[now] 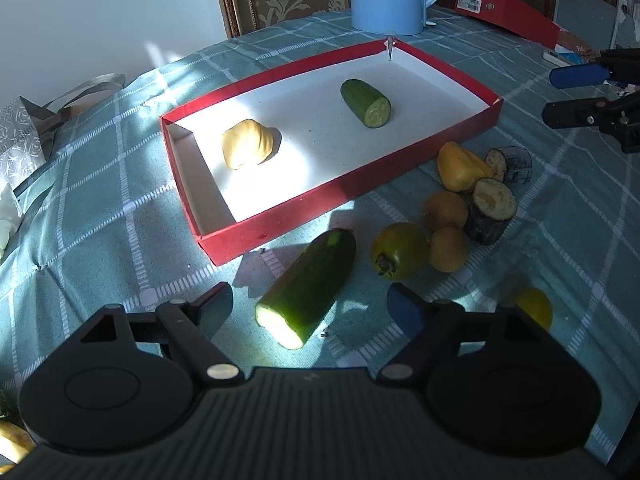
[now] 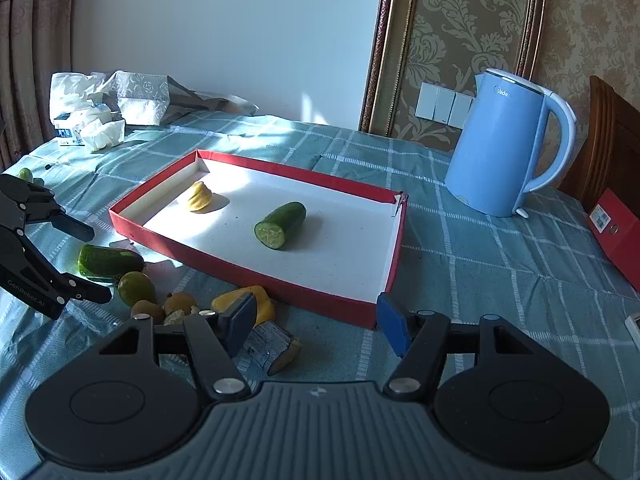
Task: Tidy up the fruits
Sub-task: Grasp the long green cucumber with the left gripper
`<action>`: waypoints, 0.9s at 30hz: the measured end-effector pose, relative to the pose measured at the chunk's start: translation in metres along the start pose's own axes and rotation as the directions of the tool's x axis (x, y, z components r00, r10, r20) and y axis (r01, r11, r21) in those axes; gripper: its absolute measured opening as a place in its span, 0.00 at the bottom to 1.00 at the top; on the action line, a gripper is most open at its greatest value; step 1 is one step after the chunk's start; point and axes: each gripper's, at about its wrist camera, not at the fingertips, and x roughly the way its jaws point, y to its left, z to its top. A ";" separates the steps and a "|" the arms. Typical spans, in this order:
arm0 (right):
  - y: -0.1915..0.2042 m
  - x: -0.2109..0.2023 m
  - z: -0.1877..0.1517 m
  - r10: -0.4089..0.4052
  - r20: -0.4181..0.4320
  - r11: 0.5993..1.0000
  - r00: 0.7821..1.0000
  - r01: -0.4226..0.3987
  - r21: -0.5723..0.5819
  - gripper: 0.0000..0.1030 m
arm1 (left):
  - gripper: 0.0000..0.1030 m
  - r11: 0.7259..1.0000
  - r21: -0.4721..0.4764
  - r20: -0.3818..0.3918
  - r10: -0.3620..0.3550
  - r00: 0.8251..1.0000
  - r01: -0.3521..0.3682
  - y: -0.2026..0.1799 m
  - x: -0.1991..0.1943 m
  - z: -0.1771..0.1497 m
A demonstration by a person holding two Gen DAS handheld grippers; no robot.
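A red box with a white floor (image 1: 320, 152) holds a yellow pepper piece (image 1: 250, 144) and a short cucumber piece (image 1: 366, 103). On the cloth in front of it, a longer cucumber half (image 1: 308, 288) lies between the fingers of my open left gripper (image 1: 310, 308), with a gap at each pad. To its right sit a green tomato (image 1: 398, 256), two brown kiwis (image 1: 446, 212), a yellow pepper (image 1: 460, 168) and two eggplant chunks (image 1: 490, 210). My right gripper (image 2: 316, 324) stands open and holds nothing, just short of the box's near rim (image 2: 248, 268), with an eggplant chunk (image 2: 272, 346) under its left finger.
A blue kettle (image 2: 500, 148) stands behind the box's far right corner. A red folder (image 2: 616, 232) lies at the right edge of the table. Tissue packs and a bag (image 2: 100, 108) are piled at the far left. A small yellow fruit (image 1: 534, 306) lies near my left gripper.
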 end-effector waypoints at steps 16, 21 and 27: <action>0.009 -0.008 -0.012 -0.017 -0.035 1.000 0.999 0.018 0.013 0.63 | 0.70 0.995 0.037 -0.006 -0.091 0.996 0.091 0.009 0.015 0.000; 0.013 -0.009 -0.014 -0.021 -0.045 1.000 0.999 0.021 0.009 0.63 | 0.74 0.995 -0.002 -0.004 -0.102 0.995 0.102 0.016 0.019 0.000; 0.013 -0.010 -0.017 -0.033 -0.051 0.999 0.998 0.033 0.014 0.63 | 0.42 0.994 0.015 0.019 -0.107 0.994 0.107 0.012 0.014 0.001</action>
